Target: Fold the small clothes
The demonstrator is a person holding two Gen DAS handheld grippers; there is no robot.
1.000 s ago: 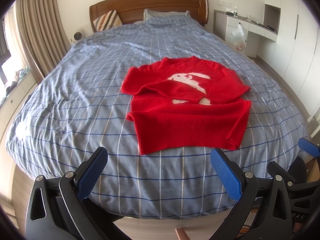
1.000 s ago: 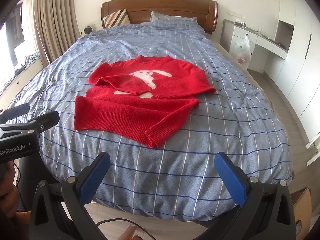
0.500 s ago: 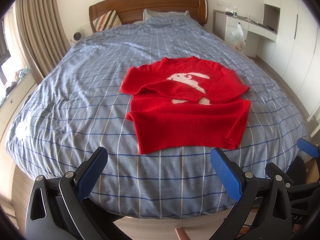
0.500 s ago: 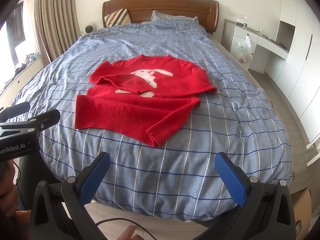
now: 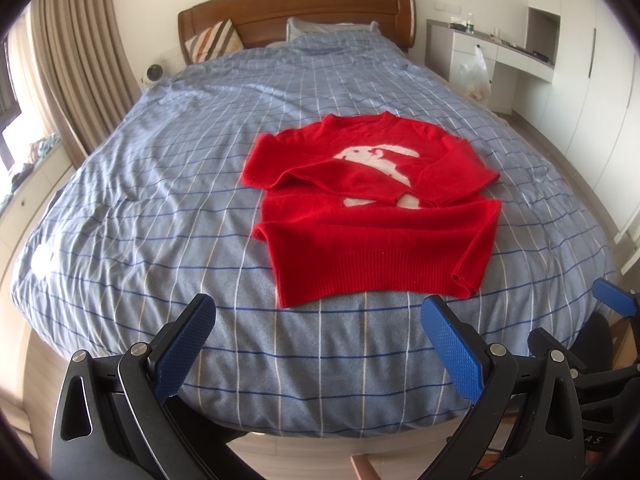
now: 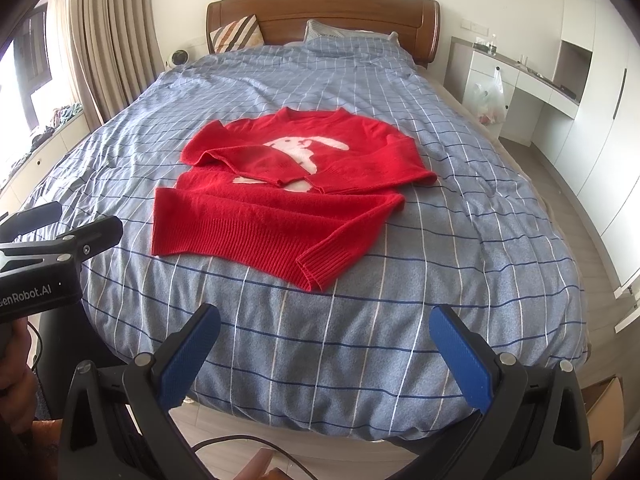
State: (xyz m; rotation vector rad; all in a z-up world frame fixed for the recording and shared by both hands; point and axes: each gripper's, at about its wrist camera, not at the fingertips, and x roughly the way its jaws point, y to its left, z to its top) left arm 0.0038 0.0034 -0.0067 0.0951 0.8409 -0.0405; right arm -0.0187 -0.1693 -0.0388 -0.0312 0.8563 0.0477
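A red knit sweater [image 5: 372, 208] with a white rabbit on its chest lies flat on the blue checked bed cover [image 5: 160, 184], both sleeves folded across the front. It also shows in the right wrist view [image 6: 280, 200]. My left gripper [image 5: 318, 344] is open and empty, held back off the foot of the bed, short of the sweater's hem. My right gripper [image 6: 326, 354] is open and empty too, also off the foot of the bed. The left gripper shows at the left edge of the right wrist view [image 6: 60, 240].
A wooden headboard [image 6: 320, 12] with pillows stands at the far end. Curtains [image 5: 76, 60] and a window ledge are on the left. A white desk [image 6: 520, 80] with a hanging plastic bag and wardrobes are on the right. Floor lies beyond the foot of the bed.
Both views have barely shifted. The sweater lies as before and both grippers stay open.
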